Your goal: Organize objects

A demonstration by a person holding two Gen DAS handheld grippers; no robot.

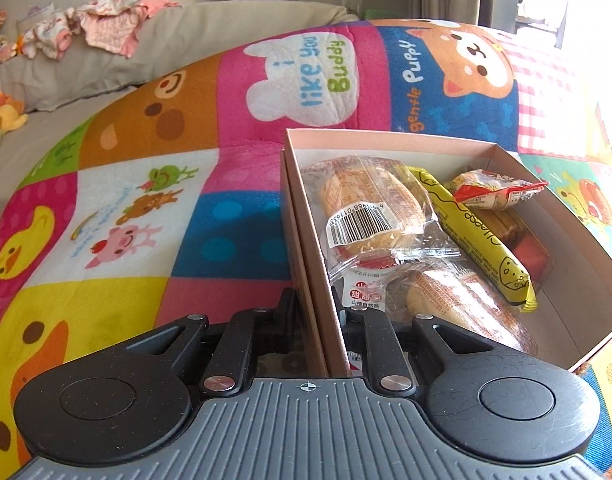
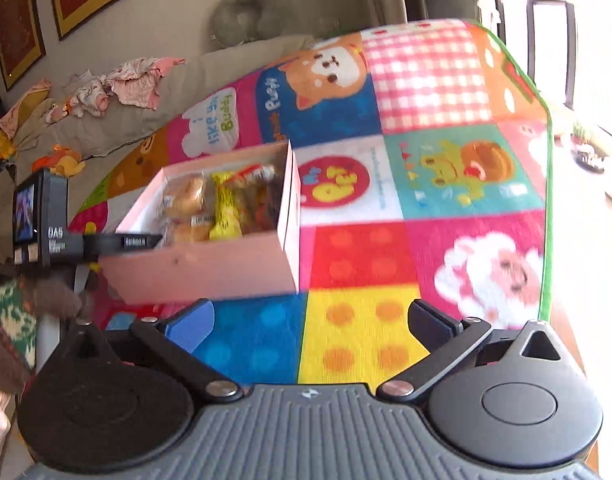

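A pink cardboard box (image 1: 386,138) lies on a colourful cartoon mat (image 1: 146,220). Inside it are wrapped bread rolls (image 1: 370,204), a yellow cheese stick packet (image 1: 478,240) and a red snack packet (image 1: 494,192). My left gripper (image 1: 314,308) is shut on the box's near left wall, one finger inside and one outside. The right wrist view shows the same box (image 2: 210,268) to the left, with the left gripper (image 2: 146,240) pinching its corner. My right gripper (image 2: 310,320) hangs open over the mat's blue and yellow squares, to the right of the box, with nothing between its fingers.
A grey sofa (image 1: 106,68) behind the mat carries crumpled pink clothes (image 1: 106,28) and a plush toy (image 1: 6,116). The mat's green edge (image 2: 546,200) runs down the right side. A person's patterned sleeve (image 2: 10,320) shows at the lower left.
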